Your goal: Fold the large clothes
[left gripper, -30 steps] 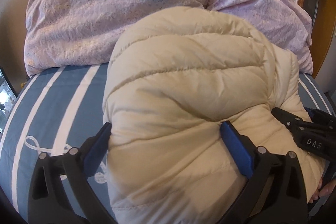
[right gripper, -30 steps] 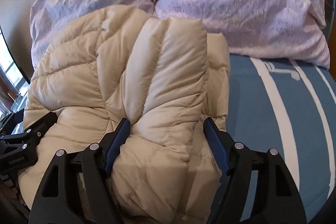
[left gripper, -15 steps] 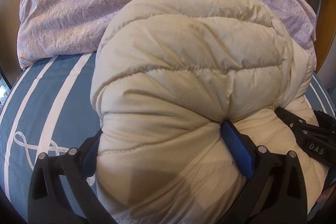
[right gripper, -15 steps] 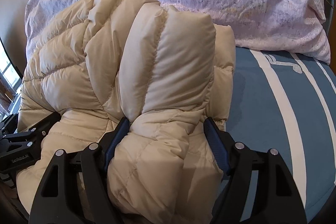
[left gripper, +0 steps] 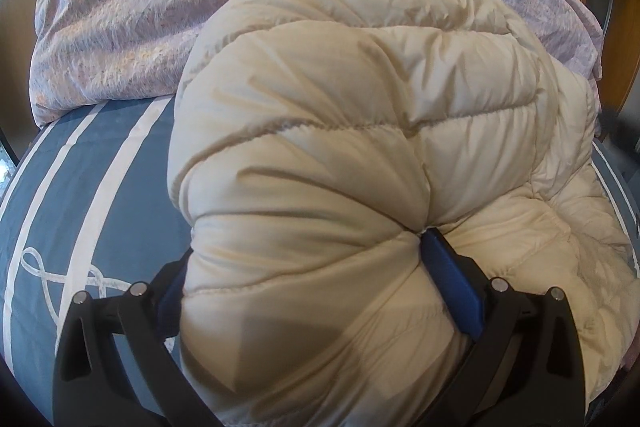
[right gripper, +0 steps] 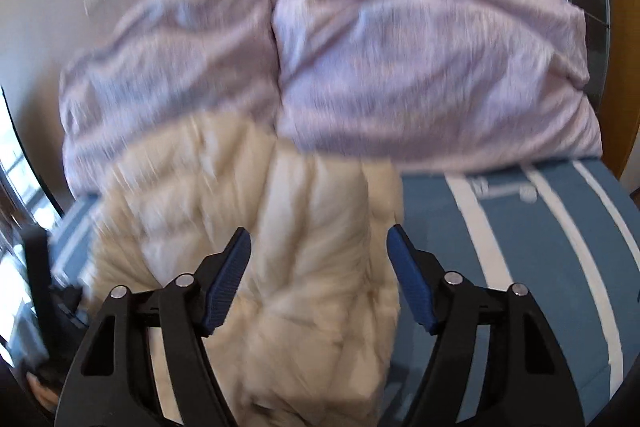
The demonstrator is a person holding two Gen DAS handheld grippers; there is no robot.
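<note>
Lying puffy and quilted on the striped blue bed (left gripper: 100, 187), the cream down jacket (left gripper: 360, 147) is being pinched by the left gripper (left gripper: 300, 283), the right gripper (right gripper: 318, 259) hovering spread above it.

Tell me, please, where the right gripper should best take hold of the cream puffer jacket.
Probably its right-hand edge beside the striped bedsheet, approached from the near side. The puffer jacket looks flatter there, with bare sheet alongside for one finger, while the left gripper clamps the bulging folded part.

Puffer jacket (left gripper: 360, 155) on bed (left gripper: 92, 195), duvet (left gripper: 160, 7) behind it
</note>
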